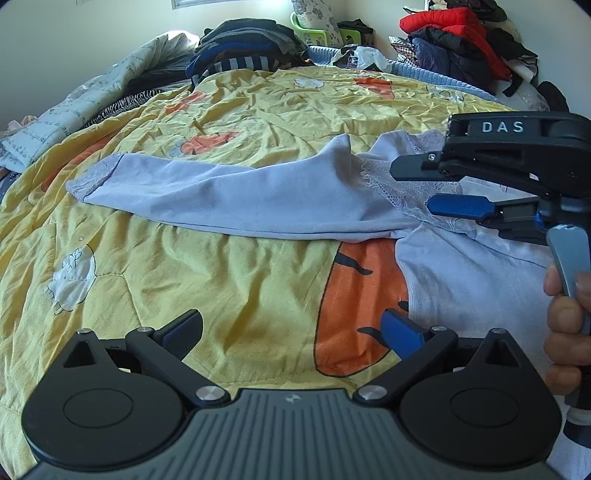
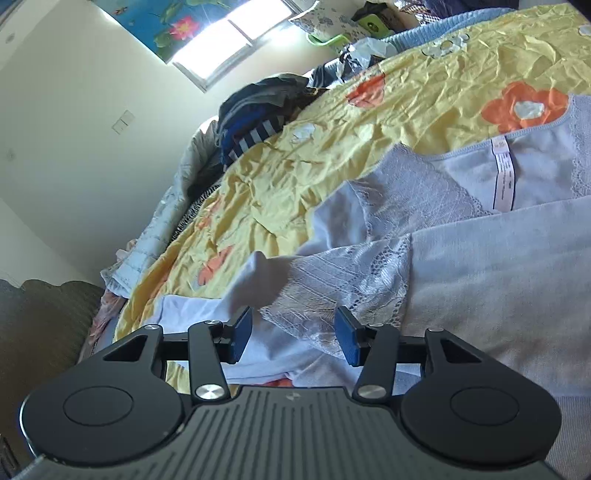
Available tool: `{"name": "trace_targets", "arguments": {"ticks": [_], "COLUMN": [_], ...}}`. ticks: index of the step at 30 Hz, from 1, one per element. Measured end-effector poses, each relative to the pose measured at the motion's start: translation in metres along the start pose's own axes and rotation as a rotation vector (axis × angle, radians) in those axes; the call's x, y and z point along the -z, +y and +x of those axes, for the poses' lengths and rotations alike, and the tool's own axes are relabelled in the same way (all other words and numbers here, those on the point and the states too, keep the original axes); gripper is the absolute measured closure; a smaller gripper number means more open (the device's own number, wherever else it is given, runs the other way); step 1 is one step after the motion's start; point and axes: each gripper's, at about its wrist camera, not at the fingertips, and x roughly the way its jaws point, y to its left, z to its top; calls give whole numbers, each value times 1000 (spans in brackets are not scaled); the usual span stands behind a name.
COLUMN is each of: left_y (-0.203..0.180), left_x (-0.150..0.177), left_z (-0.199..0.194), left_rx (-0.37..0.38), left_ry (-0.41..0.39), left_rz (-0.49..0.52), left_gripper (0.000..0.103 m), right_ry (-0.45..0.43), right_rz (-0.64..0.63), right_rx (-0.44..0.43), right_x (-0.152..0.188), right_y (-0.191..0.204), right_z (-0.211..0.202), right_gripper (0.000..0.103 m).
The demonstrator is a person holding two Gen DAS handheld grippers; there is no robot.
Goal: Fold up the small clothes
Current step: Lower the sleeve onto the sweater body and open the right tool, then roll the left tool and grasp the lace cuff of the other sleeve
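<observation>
A pale lilac long-sleeved top (image 1: 236,192) with lace shoulders lies spread on a yellow quilt (image 1: 258,110). One sleeve stretches left across the bed. My left gripper (image 1: 291,332) is open and empty, low over the quilt, beside the top's body. My right gripper (image 1: 428,182) shows in the left wrist view, open over the lace shoulder. In the right wrist view the right gripper (image 2: 293,334) is open, with the lace shoulder (image 2: 354,280) between and just beyond its blue pads. The neck label (image 2: 503,173) shows.
A pile of dark and striped clothes (image 1: 243,44) lies at the far edge of the bed. Red and dark jackets (image 1: 454,37) are heaped at the back right. A green basket (image 1: 314,33) stands by the wall. A quilted blanket (image 1: 74,107) lies at the left.
</observation>
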Motion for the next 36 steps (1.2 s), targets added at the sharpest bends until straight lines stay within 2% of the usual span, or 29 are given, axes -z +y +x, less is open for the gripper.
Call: {"name": "trace_targets", "arguments": {"ticks": [3,6,9,13,17,20,25,31,33,36], "left_y": [2,5,16,58,116,167,239,263,270,279], "left_x": [0,-1,-6,-24,-40,-44,-37,-34,-34,-39], "left_z": [0,0,0,5,16,26,54,78,86,93], "left_rx": [0,-6,-56,-142,-125,-43,214,453,497,510], "left_ry": [2,-6,-37,-71,-57,-49,-52,-125,-147,-185], "left_rz": [-10,-3,-11,-81,-229,-407,-709,-795,-833,-881], "left_gripper": [0,0,0,0,0,0,0,0,0,0], "right_ry": [26,10,-12,-40,-62,-65,-49,-38,-39,-36], "right_rz": [-3,25,18,-48,-55,-38,-26,-18,-13,-14], "right_rx": [20,18,-11,-14,-28,-42,-51,-45,-41,-36], "right_x": [1,4,5,8,14,21,34,41,42,44], "right_y": [-3,-8,-3,7,8,7,8,7,7,7], "right_z": [5,1,-12,-34,-51,-57,-61,-61,-60,-59], "right_gripper": [49,49,49,47,44,43,42,40,40,40]}}
